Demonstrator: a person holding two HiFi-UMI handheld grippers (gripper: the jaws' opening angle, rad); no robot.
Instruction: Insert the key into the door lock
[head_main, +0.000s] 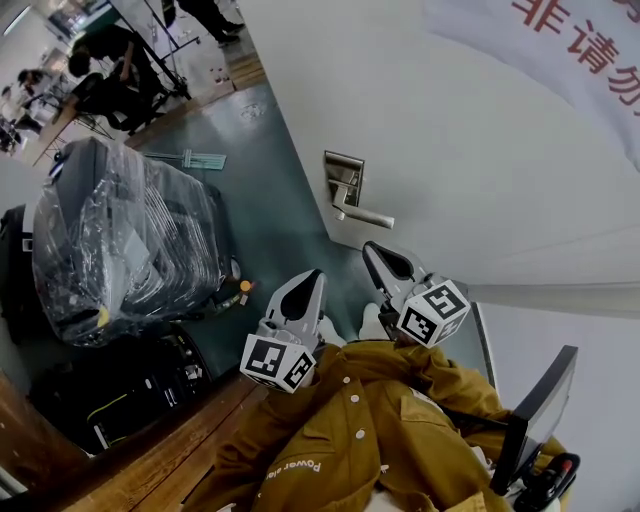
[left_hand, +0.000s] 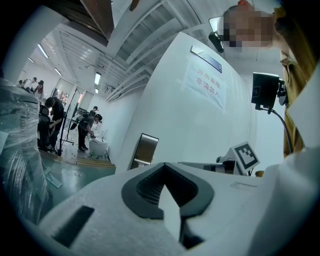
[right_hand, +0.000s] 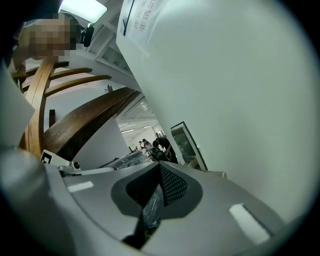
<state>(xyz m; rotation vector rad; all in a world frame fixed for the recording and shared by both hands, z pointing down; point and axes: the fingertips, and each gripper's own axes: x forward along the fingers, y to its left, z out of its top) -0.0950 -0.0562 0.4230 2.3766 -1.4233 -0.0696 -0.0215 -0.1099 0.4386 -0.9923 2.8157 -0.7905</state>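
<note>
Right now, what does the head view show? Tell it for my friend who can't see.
Two hand-held grippers, the left gripper and the right gripper, both shut, point at a silver lever handle on a white door. A mustard-yellow jacket shows below, and a big plastic-wrapped bundle sits on the green floor to the left.

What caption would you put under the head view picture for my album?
The left gripper and right gripper, both shut, near the silver handle on the white door.

Door (head_main: 470, 130): upper right.
Handle (head_main: 352, 200): centre, on the door.
Left gripper (head_main: 310, 277), right gripper (head_main: 373, 248): side by side below it.
Wrapped bundle (head_main: 120, 240): left, on the floor (head_main: 275, 205).
</note>
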